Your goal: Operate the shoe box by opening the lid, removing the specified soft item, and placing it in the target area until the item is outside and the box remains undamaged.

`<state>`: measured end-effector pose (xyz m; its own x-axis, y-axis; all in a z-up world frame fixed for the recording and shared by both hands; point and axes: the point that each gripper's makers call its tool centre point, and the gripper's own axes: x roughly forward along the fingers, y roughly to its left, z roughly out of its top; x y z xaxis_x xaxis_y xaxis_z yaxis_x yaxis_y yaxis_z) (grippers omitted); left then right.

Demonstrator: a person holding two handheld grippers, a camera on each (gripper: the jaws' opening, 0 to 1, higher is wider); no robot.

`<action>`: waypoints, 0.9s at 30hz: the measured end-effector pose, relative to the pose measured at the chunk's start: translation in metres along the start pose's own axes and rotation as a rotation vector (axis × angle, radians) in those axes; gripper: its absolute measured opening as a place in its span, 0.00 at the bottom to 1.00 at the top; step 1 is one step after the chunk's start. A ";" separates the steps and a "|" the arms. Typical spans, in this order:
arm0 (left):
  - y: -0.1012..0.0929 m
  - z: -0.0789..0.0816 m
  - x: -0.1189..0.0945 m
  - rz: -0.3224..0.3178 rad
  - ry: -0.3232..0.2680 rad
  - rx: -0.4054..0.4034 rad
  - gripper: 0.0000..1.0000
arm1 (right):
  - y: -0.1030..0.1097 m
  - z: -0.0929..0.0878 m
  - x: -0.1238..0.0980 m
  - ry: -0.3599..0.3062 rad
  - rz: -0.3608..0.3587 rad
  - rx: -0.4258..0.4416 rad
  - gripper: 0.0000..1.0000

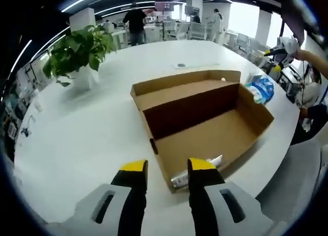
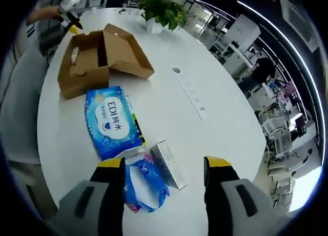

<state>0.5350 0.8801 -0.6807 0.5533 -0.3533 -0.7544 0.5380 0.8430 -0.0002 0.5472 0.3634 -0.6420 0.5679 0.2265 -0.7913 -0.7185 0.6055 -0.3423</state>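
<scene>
Shoe box (image 1: 205, 123) sits open on the white counter (image 1: 92, 138), lid folded back, near the counter's edge on the person's side. Inside, at the box's near wall in the left gripper view, a small silvery tube-like item (image 1: 179, 179) lies on the cardboard floor; rest of the interior bare there. In the right gripper view the same shoe box (image 2: 97, 59) is at the far end of the counter (image 2: 215, 92), with a small pale item against one inner wall, too small to tell.

Soft blue wipes pack (image 2: 113, 123) lies flat outside the box, just beside it toward the right gripper. Next to it a crumpled blue-and-pink wrapper (image 2: 146, 187) and a small white carton (image 2: 169, 164), touching or nearly so.

Left gripper (image 1: 166, 166) hovers over the box's near corner, jaws slightly apart, holding nothing. Right gripper (image 2: 164, 164) hovers above the wrapper and carton, jaws wide apart, empty.

Potted plant (image 1: 77, 54) stands at the counter's far side.
</scene>
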 end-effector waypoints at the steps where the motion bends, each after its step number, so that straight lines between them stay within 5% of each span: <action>1: -0.001 0.003 -0.001 -0.011 -0.002 0.016 0.32 | 0.005 0.001 -0.002 -0.007 0.001 0.007 0.61; 14: -0.017 0.011 0.004 -0.120 0.024 0.177 0.50 | 0.053 0.002 -0.032 -0.058 -0.054 0.132 0.77; 27: -0.025 0.019 0.008 -0.207 0.077 0.333 0.54 | 0.085 0.000 -0.056 -0.108 -0.111 0.285 0.89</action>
<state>0.5381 0.8486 -0.6740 0.3685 -0.4599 -0.8079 0.8169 0.5749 0.0453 0.4541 0.4021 -0.6269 0.6868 0.2175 -0.6936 -0.5169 0.8170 -0.2556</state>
